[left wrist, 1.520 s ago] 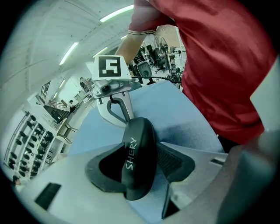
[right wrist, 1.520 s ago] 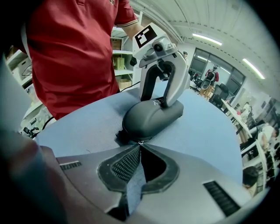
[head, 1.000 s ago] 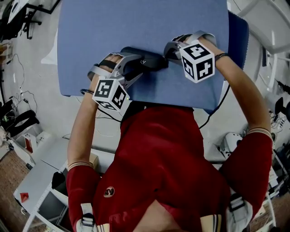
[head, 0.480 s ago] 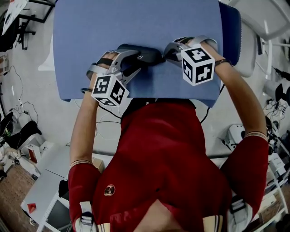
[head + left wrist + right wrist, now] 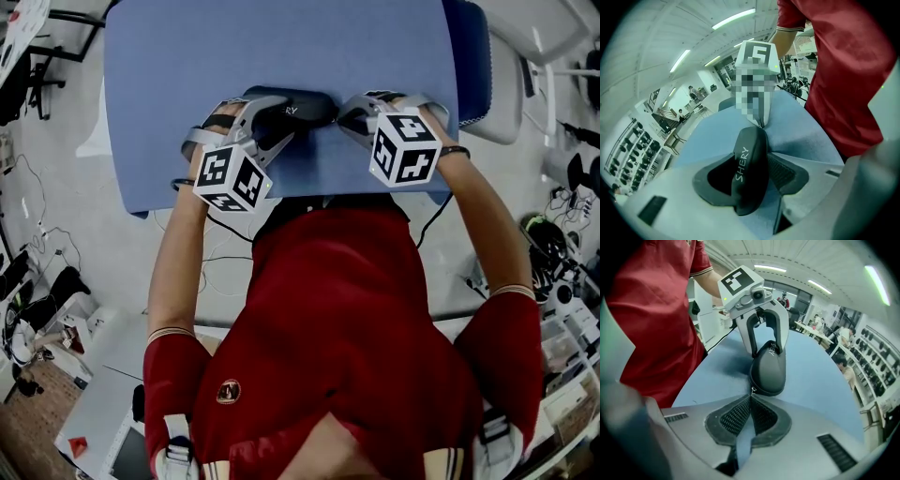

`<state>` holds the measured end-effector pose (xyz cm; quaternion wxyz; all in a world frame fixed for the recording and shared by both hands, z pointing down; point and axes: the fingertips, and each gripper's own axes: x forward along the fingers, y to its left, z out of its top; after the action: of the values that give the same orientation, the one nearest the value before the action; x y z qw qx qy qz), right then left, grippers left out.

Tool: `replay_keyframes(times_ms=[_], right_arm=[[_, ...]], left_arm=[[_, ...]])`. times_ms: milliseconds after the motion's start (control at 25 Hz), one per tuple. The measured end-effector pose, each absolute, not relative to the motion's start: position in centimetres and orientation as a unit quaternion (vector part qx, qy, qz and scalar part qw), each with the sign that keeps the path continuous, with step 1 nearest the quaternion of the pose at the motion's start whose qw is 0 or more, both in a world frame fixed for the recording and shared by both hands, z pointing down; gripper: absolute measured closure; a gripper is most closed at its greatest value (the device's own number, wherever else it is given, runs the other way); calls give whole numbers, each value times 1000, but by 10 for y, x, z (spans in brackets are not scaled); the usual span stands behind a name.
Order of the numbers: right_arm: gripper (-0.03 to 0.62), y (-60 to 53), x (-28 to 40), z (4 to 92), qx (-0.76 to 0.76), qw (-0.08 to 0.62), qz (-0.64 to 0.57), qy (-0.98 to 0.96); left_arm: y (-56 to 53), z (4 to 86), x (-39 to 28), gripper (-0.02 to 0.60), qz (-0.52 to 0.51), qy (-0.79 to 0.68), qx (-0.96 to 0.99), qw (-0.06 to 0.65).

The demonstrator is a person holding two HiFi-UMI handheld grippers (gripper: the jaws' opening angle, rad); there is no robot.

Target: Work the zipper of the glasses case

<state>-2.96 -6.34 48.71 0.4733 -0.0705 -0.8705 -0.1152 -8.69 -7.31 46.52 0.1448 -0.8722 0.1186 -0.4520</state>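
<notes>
A dark glasses case (image 5: 292,105) lies on the blue table (image 5: 281,37) close to its near edge. My left gripper (image 5: 270,120) straddles the case's left end with its jaws wide and a pad against each side; the case (image 5: 749,164) with white lettering fills the gap between the pads. My right gripper (image 5: 345,114) is at the case's right end, shut. Its tips (image 5: 751,397) meet on the small metal zipper pull (image 5: 752,389) at the rim of the case (image 5: 768,371). Beyond the case stands the left gripper (image 5: 761,333).
The person's red shirt (image 5: 337,309) presses close to the table's near edge. A padded chair (image 5: 487,66) stands at the table's right. Cables and gear (image 5: 553,244) litter the floor on both sides. Other tables and people show far off in the gripper views.
My right gripper has rolled and shifted a little along the case's right end, still pinched shut. The left gripper has kept its hold in place.
</notes>
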Motion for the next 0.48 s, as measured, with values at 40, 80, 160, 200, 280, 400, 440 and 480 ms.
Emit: replay_keyframes(times_ms=[40, 80, 160, 200, 280, 400, 440, 480], right_arm=[[592, -62, -32, 487, -58, 470, -105, -874], [594, -60, -34, 487, -45, 467, -94, -878], [593, -57, -38, 486, -18, 462, -75, -884], [594, -56, -40, 485, -2, 459, -66, -886], [592, -53, -44, 485, 32, 455, -50, -888], [592, -51, -48, 485, 83, 450, -29, -889], [592, -51, -49, 485, 99, 447, -21, -889], [592, -50, -50, 485, 116, 444, -13, -889]], left_arm=[[-73, 465, -87, 374, -452, 118, -872, 146], [-73, 465, -87, 374, -452, 118, -872, 146], [-73, 464, -87, 374, -451, 117, -873, 147], [-72, 464, -88, 374, -450, 116, -873, 148], [-72, 463, -90, 374, -448, 115, -874, 147], [-72, 463, -91, 374, -445, 112, -876, 148], [-72, 463, -91, 374, -445, 111, -876, 148], [-72, 464, -90, 374, -445, 110, -876, 149]])
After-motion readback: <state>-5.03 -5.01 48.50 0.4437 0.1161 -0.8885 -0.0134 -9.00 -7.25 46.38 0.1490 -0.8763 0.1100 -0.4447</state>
